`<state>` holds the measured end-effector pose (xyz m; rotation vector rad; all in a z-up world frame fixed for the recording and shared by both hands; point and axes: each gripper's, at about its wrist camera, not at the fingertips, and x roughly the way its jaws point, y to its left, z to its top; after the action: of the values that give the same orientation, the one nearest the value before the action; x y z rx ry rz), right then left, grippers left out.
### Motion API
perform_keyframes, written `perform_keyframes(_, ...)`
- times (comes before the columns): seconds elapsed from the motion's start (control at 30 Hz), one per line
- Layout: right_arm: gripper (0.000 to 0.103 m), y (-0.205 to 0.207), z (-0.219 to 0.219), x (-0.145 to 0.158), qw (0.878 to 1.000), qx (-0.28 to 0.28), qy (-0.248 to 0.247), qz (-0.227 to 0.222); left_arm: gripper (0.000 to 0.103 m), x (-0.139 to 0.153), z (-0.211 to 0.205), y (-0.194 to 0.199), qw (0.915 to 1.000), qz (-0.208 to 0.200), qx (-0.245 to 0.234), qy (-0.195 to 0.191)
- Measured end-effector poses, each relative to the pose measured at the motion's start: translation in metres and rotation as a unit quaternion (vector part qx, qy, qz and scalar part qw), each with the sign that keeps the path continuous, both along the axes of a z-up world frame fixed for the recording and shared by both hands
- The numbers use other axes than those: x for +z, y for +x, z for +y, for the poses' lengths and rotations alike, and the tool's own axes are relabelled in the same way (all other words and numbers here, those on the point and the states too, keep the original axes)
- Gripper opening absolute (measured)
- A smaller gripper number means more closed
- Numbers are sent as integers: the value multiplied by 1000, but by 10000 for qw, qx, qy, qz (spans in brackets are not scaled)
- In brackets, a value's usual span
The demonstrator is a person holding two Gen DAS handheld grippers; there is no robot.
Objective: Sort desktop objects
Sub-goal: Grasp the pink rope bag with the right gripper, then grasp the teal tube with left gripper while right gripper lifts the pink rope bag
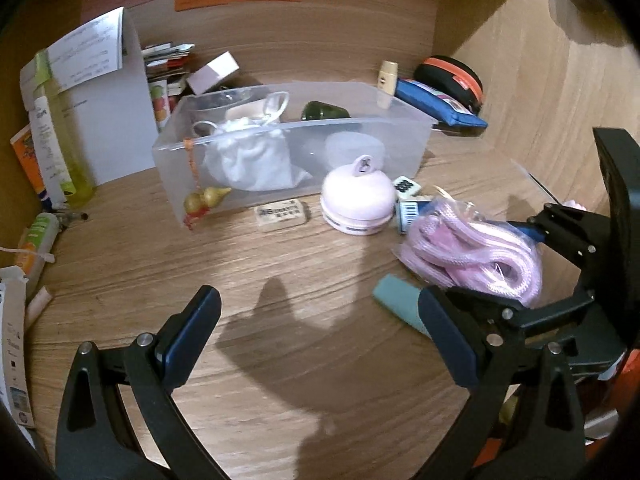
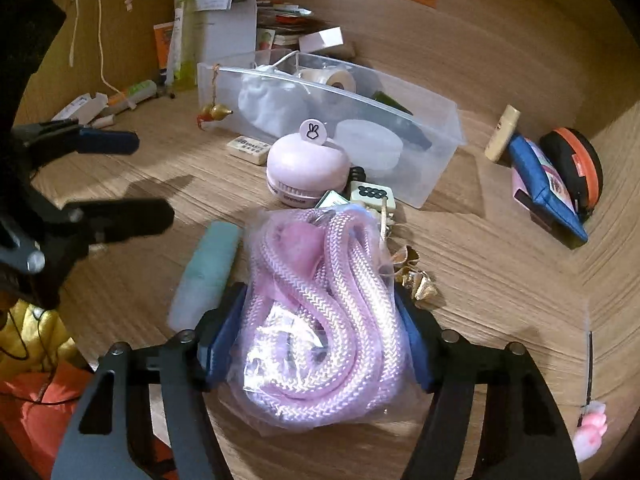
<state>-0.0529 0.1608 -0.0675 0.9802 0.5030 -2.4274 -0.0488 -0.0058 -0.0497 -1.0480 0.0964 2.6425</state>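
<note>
My right gripper (image 2: 316, 340) is shut on a bagged pink rope (image 2: 320, 304), its blue pads pressing both sides of the clear bag; the rope also shows in the left wrist view (image 1: 476, 252). My left gripper (image 1: 320, 332) is open and empty above bare desk, left of the rope. A clear plastic bin (image 1: 292, 140) stands behind, holding a white pouch (image 1: 252, 152), a tape roll (image 2: 338, 78) and a dark green item (image 1: 324, 111). A pink round gadget (image 1: 358, 200), an eraser (image 1: 282, 213) and a teal tube (image 2: 208, 272) lie on the desk.
A mahjong tile (image 2: 372, 194) and gold trinkets (image 2: 416, 280) lie by the rope. A blue pouch (image 2: 548, 192), an orange-black case (image 2: 576, 168) and a beige tube (image 2: 502, 132) sit at the right. Bottles, papers and boxes (image 1: 80, 100) crowd the left back corner. A gourd charm (image 1: 204, 200) hangs on the bin.
</note>
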Motion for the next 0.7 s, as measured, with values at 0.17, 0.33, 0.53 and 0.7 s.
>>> perform_keyframes(0.17, 62, 0, 11, 9, 9990, 4, -424, -172, 100, -2, 10, 2, 9998, -42, -191, -67)
perform_keyframes(0.33, 61, 5, 24, 20, 9974, -75, -704, -110, 100, -8, 26, 2, 9986, -154, -443, -227)
perform_keyframes(0.53, 61, 9, 39, 35, 9950, -159, -989, -7, 100, -16, 44, 2, 9968, -274, -656, -368)
perform_keyframes(0.7, 62, 8, 47, 42, 9930, -169, -1170, 39, 100, -23, 56, 4, 9955, -217, -733, -564)
